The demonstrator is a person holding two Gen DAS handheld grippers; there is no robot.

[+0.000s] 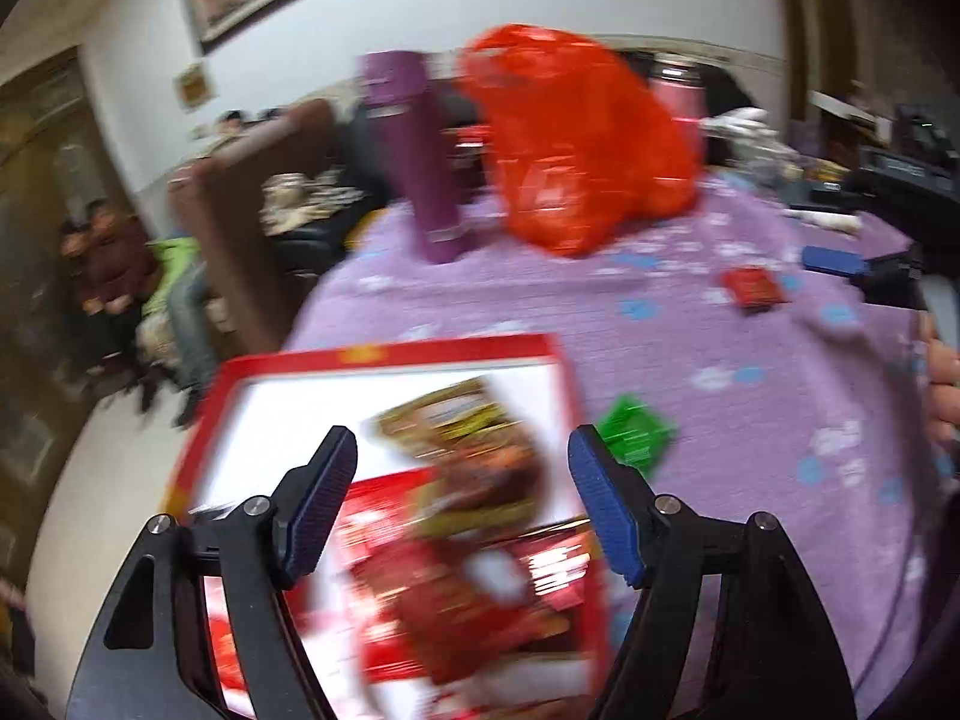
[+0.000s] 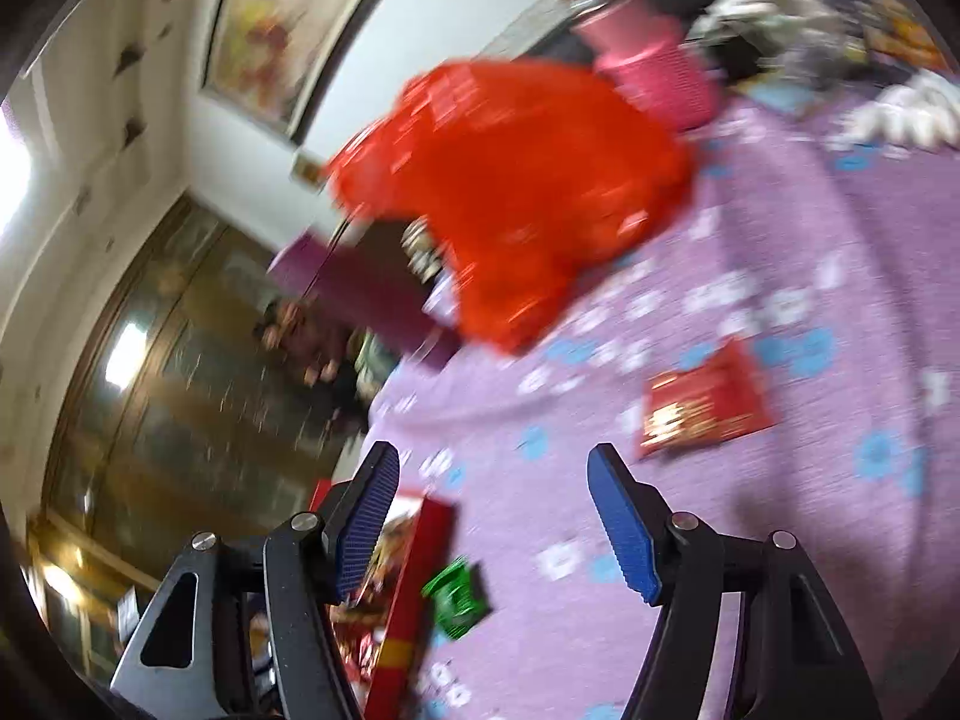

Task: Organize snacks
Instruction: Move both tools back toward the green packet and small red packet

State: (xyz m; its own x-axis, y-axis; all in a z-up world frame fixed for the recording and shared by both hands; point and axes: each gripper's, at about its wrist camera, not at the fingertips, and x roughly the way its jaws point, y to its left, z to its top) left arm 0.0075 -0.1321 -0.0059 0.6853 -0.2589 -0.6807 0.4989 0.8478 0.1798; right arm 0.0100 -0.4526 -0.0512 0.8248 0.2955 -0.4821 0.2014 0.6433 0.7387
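A red box with a white inside holds several snack packets and sits at the near left of the purple-clothed table. My left gripper is open and empty above the box. A green snack packet lies right of the box, and a red packet lies farther right. In the right wrist view my right gripper is open and empty above the cloth, with the green packet, the box edge and the red packet below it. Both views are blurred.
A red plastic bag stands at the back of the table, with a purple flask on its left and a pink flask behind it. The other gripper's blue finger shows at the right edge. Chairs and people are beyond the table's left edge.
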